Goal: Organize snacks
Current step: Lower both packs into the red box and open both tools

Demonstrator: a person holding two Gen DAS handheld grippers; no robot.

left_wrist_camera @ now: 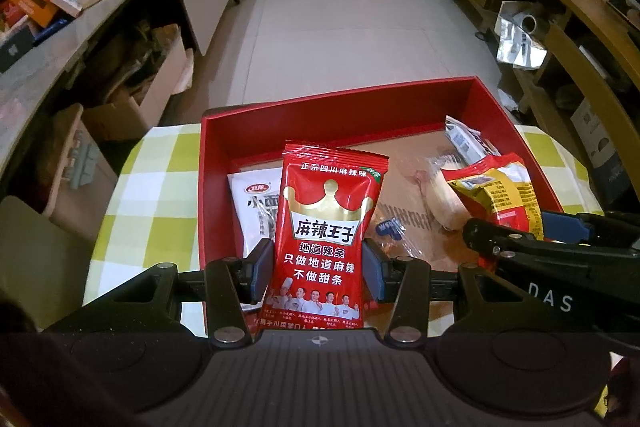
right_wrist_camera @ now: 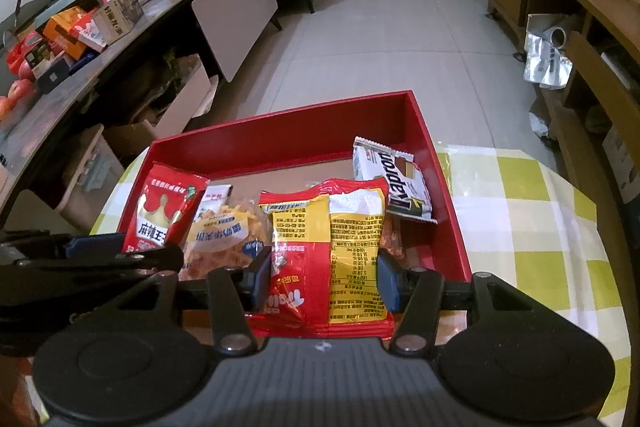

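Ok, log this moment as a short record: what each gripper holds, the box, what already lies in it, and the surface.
left gripper: shut on red crown packet, held upright over the box
right gripper: shut on red and yellow packet, over the box
container: red box, open top
already inside: white packet at the left wall, black and white wafer packet at the right, clear bag of yellow snacks
surface: green and white checked cloth

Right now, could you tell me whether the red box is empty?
No, the red box already holds a white wafer pack and other snack packs.
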